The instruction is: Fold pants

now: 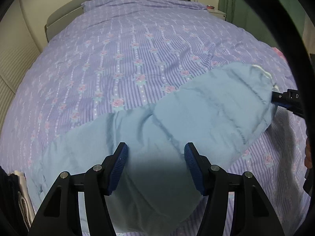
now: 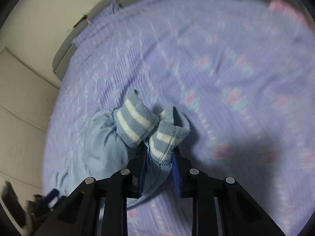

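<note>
Light blue pants (image 1: 157, 129) lie across the near part of the bed, folded lengthwise, running from lower left to upper right. My left gripper (image 1: 155, 157) is open, hovering just above the middle of the pants. My right gripper (image 2: 159, 157) is shut on the pants' leg end (image 2: 161, 167), just below the striped blue-and-white knit cuffs (image 2: 135, 122), and lifts it off the bed. The right gripper also shows at the right edge of the left wrist view (image 1: 275, 98), holding that end. The right wrist view is blurred by motion.
The purple floral bedspread (image 1: 137, 49) covers the whole bed. A grey headboard (image 1: 65, 13) and pillow (image 1: 141, 2) are at the far end. Folded dark and white clothes (image 1: 17, 196) sit at the near left edge. A nightstand (image 1: 216, 11) stands far right.
</note>
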`<state>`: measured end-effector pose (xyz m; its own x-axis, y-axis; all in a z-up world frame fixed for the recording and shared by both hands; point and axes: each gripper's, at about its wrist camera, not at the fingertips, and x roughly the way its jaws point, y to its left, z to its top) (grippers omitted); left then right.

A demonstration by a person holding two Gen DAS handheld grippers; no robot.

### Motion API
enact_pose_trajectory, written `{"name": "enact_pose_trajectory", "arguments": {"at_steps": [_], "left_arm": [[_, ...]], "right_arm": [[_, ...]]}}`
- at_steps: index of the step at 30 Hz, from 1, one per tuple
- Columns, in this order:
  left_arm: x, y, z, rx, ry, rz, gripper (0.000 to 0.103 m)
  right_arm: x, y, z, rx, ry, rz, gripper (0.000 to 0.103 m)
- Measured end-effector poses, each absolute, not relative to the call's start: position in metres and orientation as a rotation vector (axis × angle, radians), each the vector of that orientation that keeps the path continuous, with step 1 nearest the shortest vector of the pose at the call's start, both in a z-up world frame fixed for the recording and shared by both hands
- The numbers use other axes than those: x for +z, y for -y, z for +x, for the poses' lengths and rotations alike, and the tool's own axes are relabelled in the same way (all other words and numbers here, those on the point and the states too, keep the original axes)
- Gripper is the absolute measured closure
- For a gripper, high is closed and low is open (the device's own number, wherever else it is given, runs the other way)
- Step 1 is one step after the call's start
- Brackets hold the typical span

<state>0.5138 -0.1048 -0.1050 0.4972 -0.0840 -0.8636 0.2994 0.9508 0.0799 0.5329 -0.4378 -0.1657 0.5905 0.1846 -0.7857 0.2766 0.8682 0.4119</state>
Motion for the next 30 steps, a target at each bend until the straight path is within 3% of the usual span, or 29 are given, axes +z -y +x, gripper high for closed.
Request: {"name": "enact_pose_trajectory", "arguments": {"at_steps": [5, 6, 10, 14, 21, 23, 24, 25, 30], "left_arm": [[-0.116, 0.110, 0.512, -0.234, -1.052, 0.254, 0.044], [-0.117, 0.110, 0.511, -0.234, -1.053, 0.250, 0.044], [-0.116, 0.104, 0.510, -0.231, -1.058, 0.232, 0.044], [-0.115, 0.103, 0.512, -0.221, -1.061, 0.216, 0.043], [-0.115, 0.100, 0.511, -0.219, -1.062, 0.225, 0.043], [-0.114, 0.099, 0.511, -0.217, -1.061, 0.221, 0.043], [-0.114, 0.099, 0.511, -0.214, -1.060, 0.222, 0.043], [-0.114, 0.099, 0.511, -0.216, -1.060, 0.221, 0.043], [-0.113, 0.102, 0.509, -0.228, -1.059, 0.215, 0.043]], "right_arm": [[-0.175, 0.429, 0.527, -0.105, -1.042, 0.450, 0.073], [-0.170, 0.430, 0.524, -0.118, -1.028, 0.447, 0.066], [-0.129, 0.427, 0.504, -0.224, -0.878, 0.409, 0.055], [-0.123, 0.411, 0.517, -0.057, -0.876, 0.533, 0.055], [-0.168, 0.410, 0.536, 0.000, -1.013, 0.787, 0.051], [-0.176, 0.415, 0.532, 0.001, -0.991, 0.868, 0.056], [-0.177, 0.417, 0.530, -0.004, -0.974, 0.873, 0.074], [-0.174, 0.417, 0.526, -0.008, -0.965, 0.855, 0.082], [-0.148, 0.411, 0.507, -0.030, -0.924, 0.765, 0.087]]}}
